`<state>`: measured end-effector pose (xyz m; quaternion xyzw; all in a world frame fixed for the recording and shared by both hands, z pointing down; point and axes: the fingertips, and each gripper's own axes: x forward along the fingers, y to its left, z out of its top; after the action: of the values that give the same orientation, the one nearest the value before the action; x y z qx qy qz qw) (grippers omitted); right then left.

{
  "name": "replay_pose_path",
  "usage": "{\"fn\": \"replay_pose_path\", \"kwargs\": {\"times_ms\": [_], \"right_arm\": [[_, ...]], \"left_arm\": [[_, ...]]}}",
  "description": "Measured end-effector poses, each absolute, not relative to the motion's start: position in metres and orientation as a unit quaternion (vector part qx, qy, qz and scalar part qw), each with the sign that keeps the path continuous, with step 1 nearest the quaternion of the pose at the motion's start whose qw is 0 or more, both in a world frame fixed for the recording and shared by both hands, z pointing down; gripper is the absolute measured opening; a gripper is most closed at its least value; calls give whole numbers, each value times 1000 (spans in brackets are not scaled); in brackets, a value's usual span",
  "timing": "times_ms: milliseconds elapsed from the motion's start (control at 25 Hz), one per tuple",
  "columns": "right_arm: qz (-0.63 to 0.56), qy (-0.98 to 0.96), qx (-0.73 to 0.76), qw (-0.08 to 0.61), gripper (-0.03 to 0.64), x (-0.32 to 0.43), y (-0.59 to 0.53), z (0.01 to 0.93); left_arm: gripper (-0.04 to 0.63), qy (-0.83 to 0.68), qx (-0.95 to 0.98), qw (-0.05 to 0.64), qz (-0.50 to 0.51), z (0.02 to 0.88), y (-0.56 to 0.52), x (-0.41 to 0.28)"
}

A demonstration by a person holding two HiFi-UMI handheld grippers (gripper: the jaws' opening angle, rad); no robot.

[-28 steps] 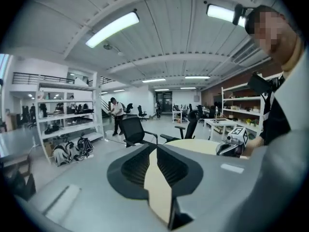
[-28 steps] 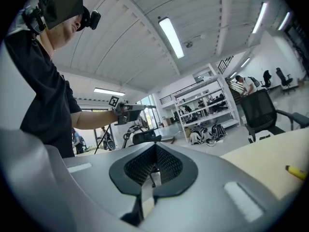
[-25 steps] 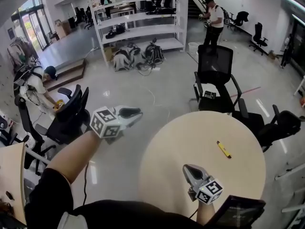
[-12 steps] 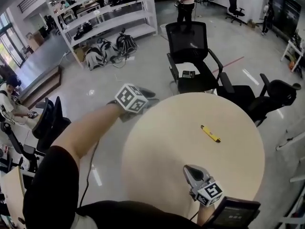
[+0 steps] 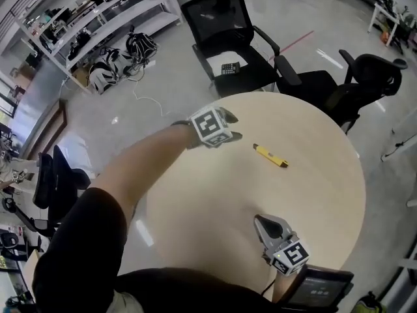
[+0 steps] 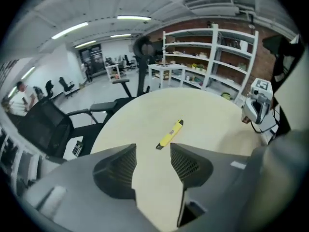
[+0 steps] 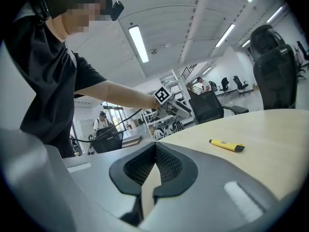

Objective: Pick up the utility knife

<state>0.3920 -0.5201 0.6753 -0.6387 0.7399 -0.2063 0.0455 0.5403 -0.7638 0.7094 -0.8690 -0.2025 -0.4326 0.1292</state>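
A yellow utility knife (image 5: 270,156) with a black tip lies flat on the round beige table (image 5: 208,227), right of centre. My left gripper (image 5: 232,126) hovers over the table just left of the knife and points down at it. Its jaws have just been opening and stand open with nothing between them; in the left gripper view the knife (image 6: 170,133) lies just beyond the fingertips (image 6: 126,154). My right gripper (image 5: 266,224) is shut and empty near the table's near edge. From the right gripper view the knife (image 7: 227,145) lies ahead to the right, and the left gripper (image 7: 177,108) beyond it.
Two black office chairs (image 5: 225,25) (image 5: 365,77) stand at the table's far side, one with a calculator (image 5: 229,68) on its seat. A dark device (image 5: 319,292) sits at the near edge. White shelving (image 5: 98,18) and bags stand far left.
My left gripper has swung from over the floor at the left to above the table beside the knife, dropping and opening. The right gripper has stayed near the table's near edge.
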Motion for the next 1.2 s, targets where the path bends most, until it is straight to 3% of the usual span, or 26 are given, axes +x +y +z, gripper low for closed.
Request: {"fn": "replay_pose_path", "kwargs": {"times_ms": [440,1040,1120,1200], "right_arm": [[-210,729,-648,64,14,401,-503,691],[-220,715,-659,77,14,421,-500,708],[-220,716,-658,81,14,421,-502,709],[-218,719,-655,82,14,419,-504,710]], "left_arm": [[273,-387,-744,294,-460,810,-646,591],[304,-391,-713,242,-529,876,-654,588],[280,-390,-711,240,-534,875,-653,590],[190,-383,-711,237,-541,874,-654,592]]}}
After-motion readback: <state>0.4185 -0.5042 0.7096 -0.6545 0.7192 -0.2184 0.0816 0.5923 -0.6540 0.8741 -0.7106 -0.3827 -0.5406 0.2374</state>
